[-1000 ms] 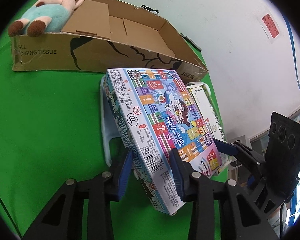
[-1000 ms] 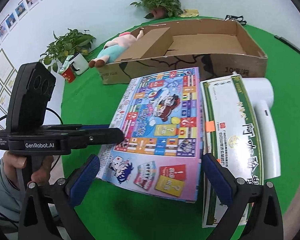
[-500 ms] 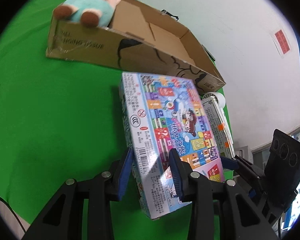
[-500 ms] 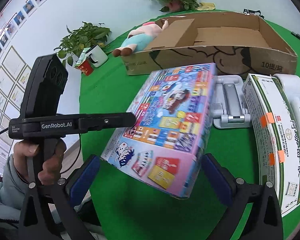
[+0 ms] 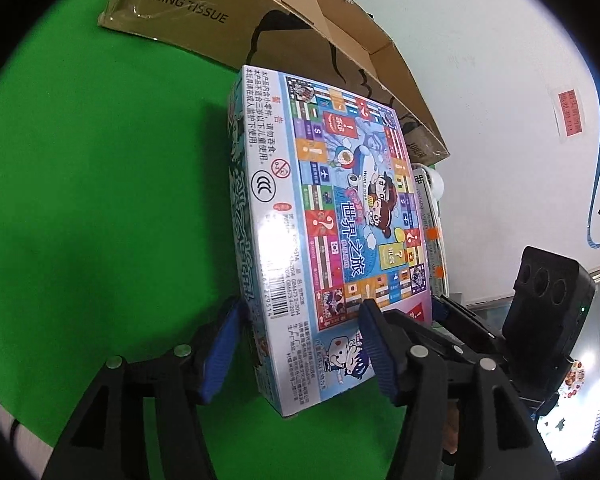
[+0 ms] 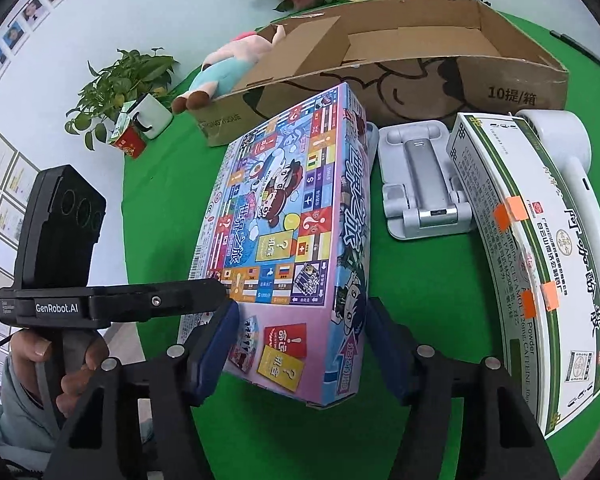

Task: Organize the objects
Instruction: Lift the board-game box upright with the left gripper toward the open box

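1. Handing over looks underway: the colourful flat cardboard board-game box (image 6: 288, 248) stands tilted on edge above the green tabletop (image 5: 100, 200), in front of the long brown cardboard carton (image 6: 440, 76).
2. Left gripper (image 5: 296, 350) jaws are opening, its pads apart from the box between them.
3. Right gripper (image 6: 300, 346) jaws are closing across the box's near end; firm contact I cannot tell.
4. Left to do: the carton holds only a pink-and-teal plush toy (image 6: 236, 68); the game box, grey folding stand (image 6: 420, 184) and white-and-green medicine box (image 6: 532, 260) lie outside it.

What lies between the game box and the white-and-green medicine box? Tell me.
A grey folding stand lies between game box and medicine box; the right wrist view shows it.
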{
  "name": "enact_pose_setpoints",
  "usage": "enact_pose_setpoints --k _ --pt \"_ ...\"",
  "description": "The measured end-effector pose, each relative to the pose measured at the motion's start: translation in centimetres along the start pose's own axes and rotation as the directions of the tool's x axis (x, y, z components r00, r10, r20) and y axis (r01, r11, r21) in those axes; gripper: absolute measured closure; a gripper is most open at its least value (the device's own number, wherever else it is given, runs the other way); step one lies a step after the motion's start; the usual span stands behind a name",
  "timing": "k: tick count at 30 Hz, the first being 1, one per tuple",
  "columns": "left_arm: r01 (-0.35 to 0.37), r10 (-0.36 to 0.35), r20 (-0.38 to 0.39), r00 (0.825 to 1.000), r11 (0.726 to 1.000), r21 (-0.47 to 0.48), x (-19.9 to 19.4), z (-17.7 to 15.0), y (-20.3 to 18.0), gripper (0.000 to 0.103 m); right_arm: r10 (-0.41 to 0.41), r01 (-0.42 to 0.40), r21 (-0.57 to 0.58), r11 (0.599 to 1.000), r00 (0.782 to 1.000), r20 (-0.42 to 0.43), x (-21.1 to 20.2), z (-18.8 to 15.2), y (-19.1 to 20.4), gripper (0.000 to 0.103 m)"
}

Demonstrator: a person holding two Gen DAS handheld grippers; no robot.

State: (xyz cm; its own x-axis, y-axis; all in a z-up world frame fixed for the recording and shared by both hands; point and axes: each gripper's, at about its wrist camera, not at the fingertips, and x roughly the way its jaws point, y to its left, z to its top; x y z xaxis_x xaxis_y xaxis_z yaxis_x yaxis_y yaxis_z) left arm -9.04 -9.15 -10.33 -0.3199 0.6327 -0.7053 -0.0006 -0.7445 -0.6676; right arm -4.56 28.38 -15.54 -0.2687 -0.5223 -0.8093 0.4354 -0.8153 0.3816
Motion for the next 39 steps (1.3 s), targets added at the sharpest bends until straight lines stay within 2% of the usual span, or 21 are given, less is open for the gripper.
enact_pose_setpoints --k 5,11,22,26,30,32,34,39 --pt "-0.051 0.049 0.042 0.998 0.997 0.051 -0.6 -0.1 -1.3 0.047 -0.007 0.007 -0.01 1.0 1.0 0.019 -0.4 -0.2 0.0 0.043" --pt "-0.097 0.085 0.113 0.99 0.989 0.111 -2.5 0.5 -3.5 0.047 0.006 -0.004 -0.018 1.0 0.996 0.094 -2.1 0.3 0.6 0.043" --pt "-0.179 0.109 0.269 0.957 0.951 0.251 -6.0 3.4 -8.8 0.047 -0.011 0.029 -0.073 0.997 0.971 0.239 -6.4 2.9 2.2 0.043" --pt "-0.188 0.102 0.294 0.95 0.942 0.279 -6.7 4.7 -10.0 0.047 -0.019 0.044 -0.082 0.996 0.961 0.277 -7.8 4.4 2.2 0.044" --pt "-0.19 0.095 0.307 0.947 0.937 0.294 -5.5 6.3 -12.0 0.047 -0.032 0.061 -0.085 0.995 0.95 0.311 -8.9 6.1 2.1 0.044" --pt "-0.186 0.09 0.31 0.946 0.936 0.297 -6.0 6.4 -11.7 0.047 -0.037 0.068 -0.086 0.994 0.946 0.323 -9.1 7.2 2.0 0.044" --pt "-0.187 0.088 0.315 0.945 0.935 0.3 -5.7 8.8 -11.6 0.047 -0.041 0.073 -0.086 0.994 0.943 0.331 -9.2 8.0 1.8 0.044" --pt "-0.197 0.09 0.325 0.941 0.93 0.312 -5.7 9.7 -12.5 0.047 -0.053 0.084 -0.075 0.994 0.936 0.347 -9.2 10.4 1.1 0.044"
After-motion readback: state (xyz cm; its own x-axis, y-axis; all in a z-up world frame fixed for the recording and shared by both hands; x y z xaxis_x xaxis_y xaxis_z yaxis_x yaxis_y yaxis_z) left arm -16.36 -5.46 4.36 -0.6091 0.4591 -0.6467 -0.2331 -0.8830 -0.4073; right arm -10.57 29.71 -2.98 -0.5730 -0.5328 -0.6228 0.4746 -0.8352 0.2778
